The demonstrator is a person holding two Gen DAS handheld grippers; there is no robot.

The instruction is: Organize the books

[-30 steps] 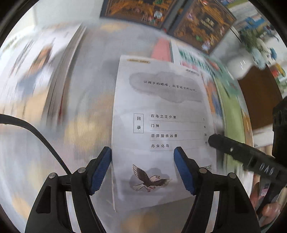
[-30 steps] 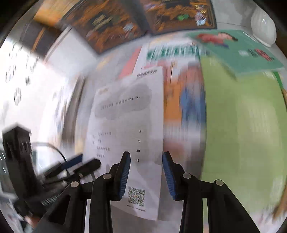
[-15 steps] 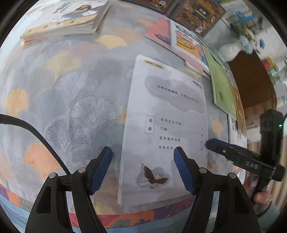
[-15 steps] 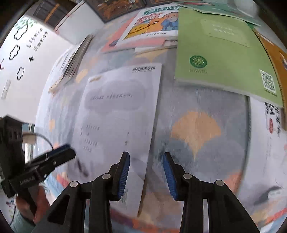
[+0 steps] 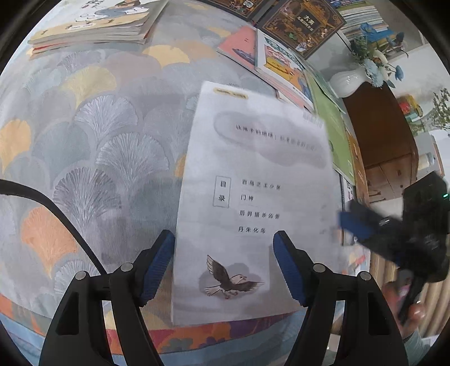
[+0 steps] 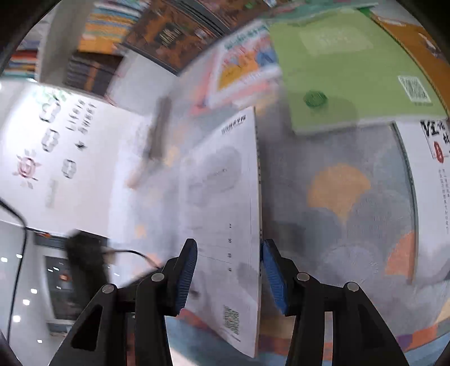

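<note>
Ginkgo-patterned tablecloth (image 5: 92, 146) seen under white booklet (image 5: 253, 202), framed untouched by spread left gripper (image 5: 223, 267), book stack (image 5: 92, 25) shown only there, right gripper (image 6: 229, 277) jaws just widened, booklet edge between, unpressed.

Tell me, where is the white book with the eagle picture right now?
In the left wrist view, the white eagle book lies flat on the patterned rug, near its front edge, between the left gripper's open fingers, left of the green book.
</note>
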